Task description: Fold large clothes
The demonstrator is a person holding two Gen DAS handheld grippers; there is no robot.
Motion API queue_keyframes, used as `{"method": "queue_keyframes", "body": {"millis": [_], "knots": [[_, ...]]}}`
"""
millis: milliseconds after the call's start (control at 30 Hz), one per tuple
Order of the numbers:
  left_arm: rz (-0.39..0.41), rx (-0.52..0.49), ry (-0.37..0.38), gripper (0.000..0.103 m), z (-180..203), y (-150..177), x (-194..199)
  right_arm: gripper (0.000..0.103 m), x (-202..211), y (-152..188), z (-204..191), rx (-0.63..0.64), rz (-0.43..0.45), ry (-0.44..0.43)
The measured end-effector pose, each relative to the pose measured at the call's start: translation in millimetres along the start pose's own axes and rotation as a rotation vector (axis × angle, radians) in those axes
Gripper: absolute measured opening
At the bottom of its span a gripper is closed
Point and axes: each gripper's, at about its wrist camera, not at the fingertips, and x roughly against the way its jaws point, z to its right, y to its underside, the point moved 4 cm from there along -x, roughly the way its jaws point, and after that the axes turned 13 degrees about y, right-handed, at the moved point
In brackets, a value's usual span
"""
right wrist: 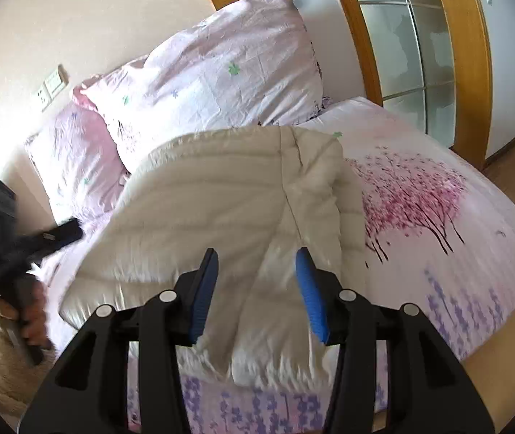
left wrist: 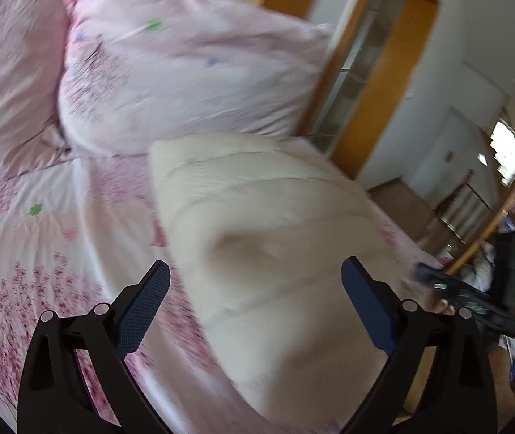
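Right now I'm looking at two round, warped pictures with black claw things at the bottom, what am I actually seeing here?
Those claws are hand-held grippers, one in each of a person's hands, with a wide-angle camera on each looking along its fingers. One picture is from the left gripper, the other from the right gripper.

Both look down on a bed with a pink blossom-print sheet and two pale pink floral pillows by the wall. In the middle lies a puffy, cream quilted coat, already folded into a bundle.

Nothing is held: both grippers have their blue-padded fingers apart, above the coat. Each camera also catches the other gripper at the edge of its picture, blurred, with part of the person's hand.
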Motion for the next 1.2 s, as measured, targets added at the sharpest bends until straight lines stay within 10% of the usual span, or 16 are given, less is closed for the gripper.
{"method": "queue_keyframes", "body": {"millis": [500, 667, 1033, 1200], "knots": [[-0.217, -0.022, -0.056, 0.102, 0, 53, -61, 0.048, -49, 46, -11, 0.066, -0.157, 0.108], [-0.132, 0.066, 0.051, 0.101, -9, 29, -26, 0.101, -28, 11, 2, -0.001, -0.189, -0.003], [-0.175, 0.377, 0.181, 0.101, -80, 2, -44, 0.101, -104, -47, 63, -0.192, -0.505, -0.08], [-0.189, 0.431, 0.257, 0.102, -83, 1, -58, 0.101, -133, -44, 77, -0.306, -0.577, -0.248]]}}
